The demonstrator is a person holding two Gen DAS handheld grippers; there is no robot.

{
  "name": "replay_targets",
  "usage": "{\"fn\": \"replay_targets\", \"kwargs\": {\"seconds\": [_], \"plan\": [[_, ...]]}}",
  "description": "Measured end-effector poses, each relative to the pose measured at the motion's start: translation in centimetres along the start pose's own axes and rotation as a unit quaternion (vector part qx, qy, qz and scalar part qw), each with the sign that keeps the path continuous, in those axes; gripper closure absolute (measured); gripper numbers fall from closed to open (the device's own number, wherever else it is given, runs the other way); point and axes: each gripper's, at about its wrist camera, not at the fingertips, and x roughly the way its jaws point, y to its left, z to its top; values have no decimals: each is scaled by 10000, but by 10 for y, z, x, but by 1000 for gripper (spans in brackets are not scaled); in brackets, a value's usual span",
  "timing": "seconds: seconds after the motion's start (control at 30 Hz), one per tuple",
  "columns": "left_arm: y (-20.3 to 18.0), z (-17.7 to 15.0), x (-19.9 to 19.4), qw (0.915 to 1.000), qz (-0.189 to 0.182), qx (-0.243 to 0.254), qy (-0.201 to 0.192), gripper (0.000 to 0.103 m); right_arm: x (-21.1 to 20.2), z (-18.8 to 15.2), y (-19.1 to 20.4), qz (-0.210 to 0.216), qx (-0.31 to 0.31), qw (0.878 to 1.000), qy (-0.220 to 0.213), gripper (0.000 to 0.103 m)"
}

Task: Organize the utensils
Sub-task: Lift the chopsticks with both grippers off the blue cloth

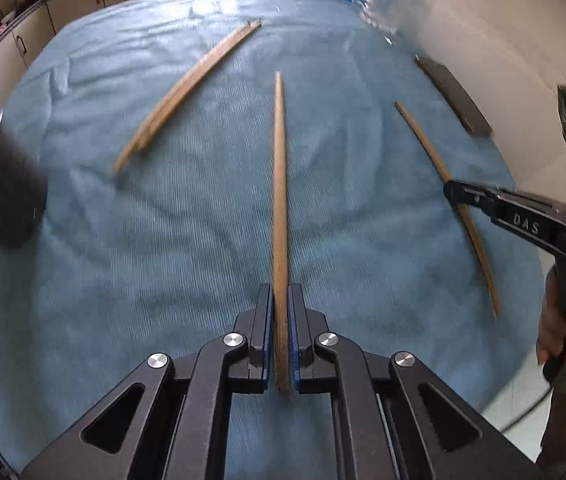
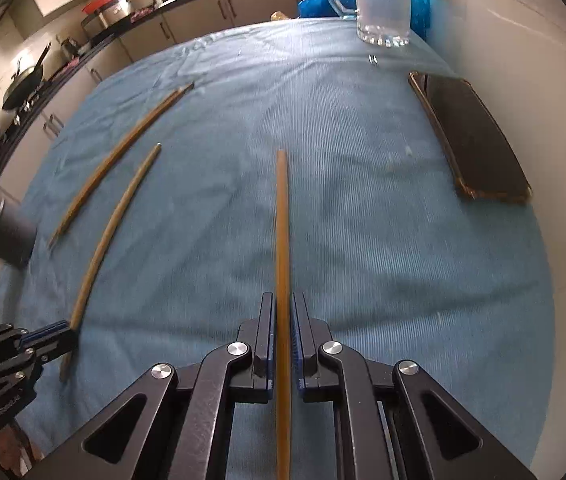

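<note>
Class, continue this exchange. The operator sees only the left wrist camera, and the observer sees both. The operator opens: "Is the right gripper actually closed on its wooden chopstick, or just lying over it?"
Observer: Closed. The right gripper has a pad against each side of the thin wooden chopstick, and the stick runs back between the fingers and out of the bottom of the picture.
Operator: What is the blurred clear thing at the far edge?
Observer: A clear glass mug with a handle, standing upright on the blue cloth.
Operator: And the dark slab by the wall?
Observer: A black phone with an amber-edged case, lying flat.
</note>
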Motion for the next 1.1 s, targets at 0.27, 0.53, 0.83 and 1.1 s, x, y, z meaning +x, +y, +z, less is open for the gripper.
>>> {"fn": "replay_targets", "kwargs": {"seconds": [0.27,0.53,0.83,1.1], "plan": [[-10,-21,-33,9986,-375,357,71,80,-16,-37,24,78,-399,9986,344,59],[5,35,-32,9984,-142,0,-545,70,-10,-10,17,-10,-286,9995,131,59],[-5,89,30,9999,115,-97,70,71,20,40,17,-220,-488,9969,568,77],[-8,114,41,9981,200,164,566,71,37,68,23,-401,-887,9825,1591,77]]}}
